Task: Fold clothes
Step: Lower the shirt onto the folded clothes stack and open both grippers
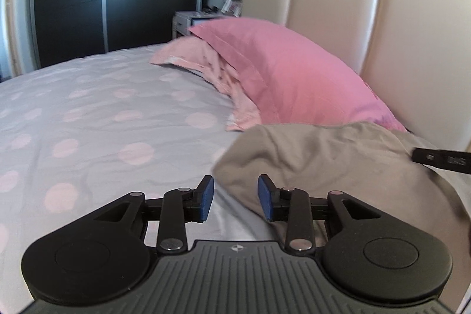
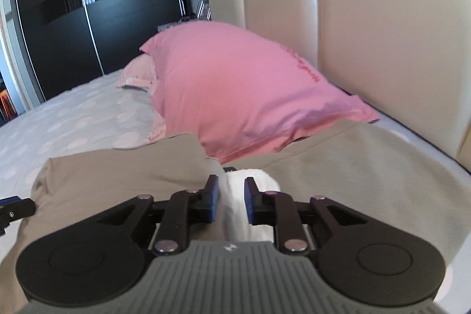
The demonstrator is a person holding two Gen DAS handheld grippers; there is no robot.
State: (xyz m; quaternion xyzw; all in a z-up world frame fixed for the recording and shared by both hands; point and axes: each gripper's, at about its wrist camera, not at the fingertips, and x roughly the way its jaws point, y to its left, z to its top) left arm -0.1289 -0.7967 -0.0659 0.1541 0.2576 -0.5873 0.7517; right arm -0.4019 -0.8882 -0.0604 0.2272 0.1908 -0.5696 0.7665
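Both my grippers hover spread over the tan garment (image 2: 123, 175) on the bed (image 1: 88, 114), left gripper (image 1: 235, 197) and right gripper (image 2: 231, 203) gripping nothing

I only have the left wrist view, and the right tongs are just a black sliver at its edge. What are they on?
Observer: The right tongs straddle a strip of white fabric showing in the beige garment. I can't tell whether they pinch it.
Operator: Does the garment carry on past them?
Observer: Yes, it lies spread out flat to their right, reaching toward the cream headboard.
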